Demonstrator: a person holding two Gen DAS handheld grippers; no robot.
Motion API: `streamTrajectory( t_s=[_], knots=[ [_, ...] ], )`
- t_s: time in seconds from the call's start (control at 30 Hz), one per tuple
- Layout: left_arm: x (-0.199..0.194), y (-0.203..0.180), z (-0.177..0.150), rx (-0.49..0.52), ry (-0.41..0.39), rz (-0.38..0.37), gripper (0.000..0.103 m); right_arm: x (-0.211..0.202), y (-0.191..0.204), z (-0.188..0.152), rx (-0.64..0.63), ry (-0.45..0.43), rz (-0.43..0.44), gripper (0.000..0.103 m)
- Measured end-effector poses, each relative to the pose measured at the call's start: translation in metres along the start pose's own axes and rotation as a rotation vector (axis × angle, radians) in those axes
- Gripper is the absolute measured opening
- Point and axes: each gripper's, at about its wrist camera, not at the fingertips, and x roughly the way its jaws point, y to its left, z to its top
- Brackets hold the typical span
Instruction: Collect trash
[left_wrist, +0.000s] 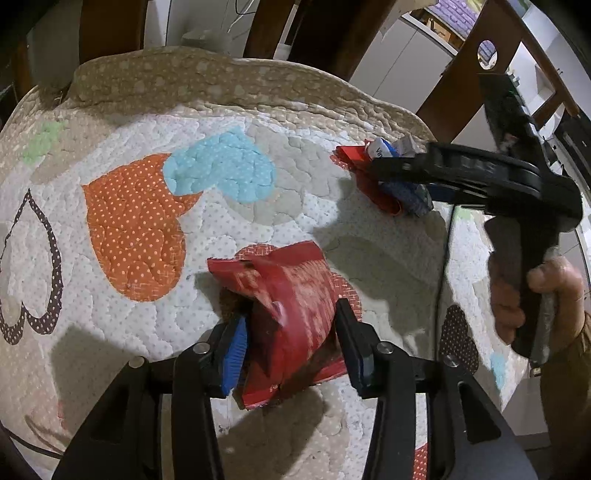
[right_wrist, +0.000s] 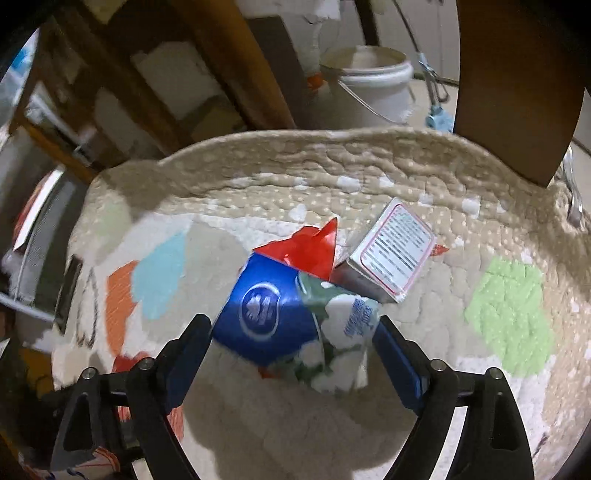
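A crumpled red wrapper (left_wrist: 295, 306) lies on the heart-patterned quilt (left_wrist: 122, 155), and it fills the gap between the fingers of my left gripper (left_wrist: 291, 339), whose pads touch it on both sides. At the quilt's far right sits a small trash pile (left_wrist: 384, 192). Up close it is a blue and white pack (right_wrist: 273, 306), a red scrap (right_wrist: 310, 251) and a small white printed box (right_wrist: 395, 251). My right gripper (right_wrist: 295, 332) stands open, its fingers on either side of the blue and white pack. From the left wrist view the right gripper (left_wrist: 391, 181) reaches over that pile.
A person's hand (left_wrist: 550, 284) holds the right gripper's handle. Beyond the quilt's tan border (right_wrist: 332, 162) stand a white bucket (right_wrist: 373, 88) and dark wooden chair parts (right_wrist: 517, 85). Cupboards (left_wrist: 417, 48) line the back right.
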Motion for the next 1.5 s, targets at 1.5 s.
streamTrajectory(
  t_s=[1.5],
  knots=[
    [-0.010,-0.025,-0.031,0.005,0.065,0.096,0.064,-0.095,-0.031,-0.184,0.151,-0.135,-0.194,0.092]
  ],
)
